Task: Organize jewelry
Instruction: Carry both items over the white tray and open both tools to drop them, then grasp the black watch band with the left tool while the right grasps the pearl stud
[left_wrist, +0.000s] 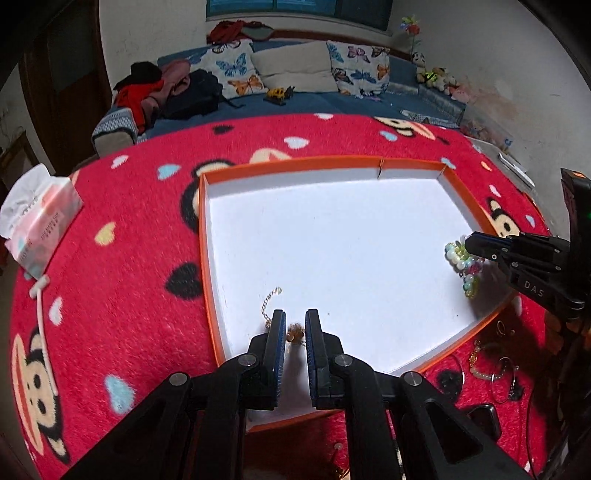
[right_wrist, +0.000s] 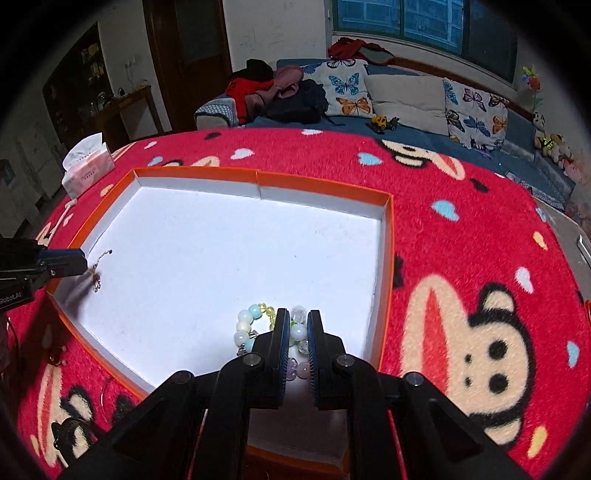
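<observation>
Tray (left_wrist: 207, 258) centre of the left wrist frame, on blanket (left_wrist: 129, 258). Chain (left_wrist: 271, 297) inside, lower left; bead bracelet (left_wrist: 461, 258) inside, far right edge. Tissue pack (left_wrist: 37, 218) at left on blanket. Loose jewelry (left_wrist: 495, 365) lower right, outside tray. Sofa (left_wrist: 332, 99) behind, top of frame.

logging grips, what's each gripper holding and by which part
Left gripper pinches a thin chain near one end; right gripper grips a beaded bracelet by its beads.
</observation>
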